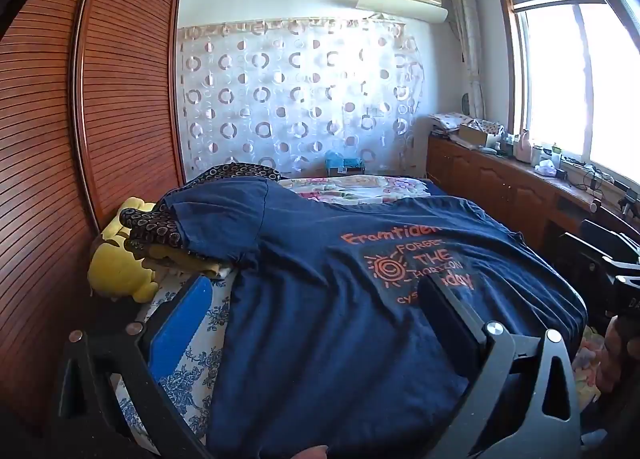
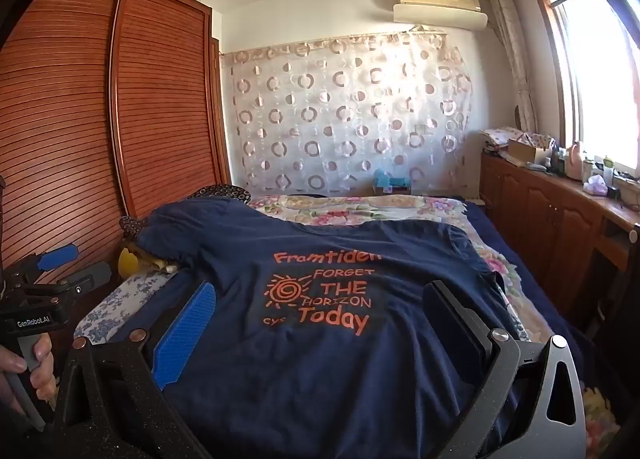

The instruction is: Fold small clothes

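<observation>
A navy T-shirt (image 1: 320,299) with orange print lies spread flat on the bed, its left sleeve (image 1: 224,215) draped over a pile of clothes. It also fills the right wrist view (image 2: 320,339). My left gripper (image 1: 316,299) is open and empty, hovering over the shirt's near left part, its blue pad (image 1: 180,331) above the bedsheet. My right gripper (image 2: 320,307) is open and empty above the shirt's near hem. The left gripper also shows at the left edge of the right wrist view (image 2: 52,263).
A pile with a dark ring-patterned cloth (image 1: 156,223) and a yellow plush toy (image 1: 120,271) sits at the bed's left. A wooden wardrobe (image 1: 80,119) stands left. A cluttered wooden cabinet (image 2: 560,203) runs under the window on the right. A floral quilt (image 2: 340,207) lies beyond the shirt.
</observation>
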Motion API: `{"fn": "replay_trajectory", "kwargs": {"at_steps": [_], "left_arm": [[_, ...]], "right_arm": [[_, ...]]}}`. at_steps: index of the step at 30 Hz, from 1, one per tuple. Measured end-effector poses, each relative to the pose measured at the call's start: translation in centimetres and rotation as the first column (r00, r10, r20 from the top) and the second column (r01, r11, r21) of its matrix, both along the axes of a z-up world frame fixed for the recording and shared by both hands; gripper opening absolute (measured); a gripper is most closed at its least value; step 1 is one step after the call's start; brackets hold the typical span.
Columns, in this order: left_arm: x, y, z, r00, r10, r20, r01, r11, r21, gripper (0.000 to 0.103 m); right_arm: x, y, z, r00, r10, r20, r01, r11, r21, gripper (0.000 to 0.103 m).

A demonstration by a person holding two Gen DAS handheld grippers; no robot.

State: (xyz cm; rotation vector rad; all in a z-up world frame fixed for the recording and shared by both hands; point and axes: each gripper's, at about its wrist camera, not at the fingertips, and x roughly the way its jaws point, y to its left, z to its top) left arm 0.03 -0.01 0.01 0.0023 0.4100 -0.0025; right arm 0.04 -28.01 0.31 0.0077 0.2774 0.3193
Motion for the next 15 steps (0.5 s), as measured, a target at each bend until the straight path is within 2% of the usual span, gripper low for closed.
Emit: {"fn": "replay_trajectory", "kwargs": {"at_steps": [15], "left_arm": [[-0.16, 0.13, 0.4, 1.0, -0.001, 0.02, 0.001, 1.0, 0.001, 0.103]], "right_arm": [[0.15, -0.14, -0.12, 1.0, -0.003, -0.013, 0.003, 1.0, -0.003, 0.103]]}}
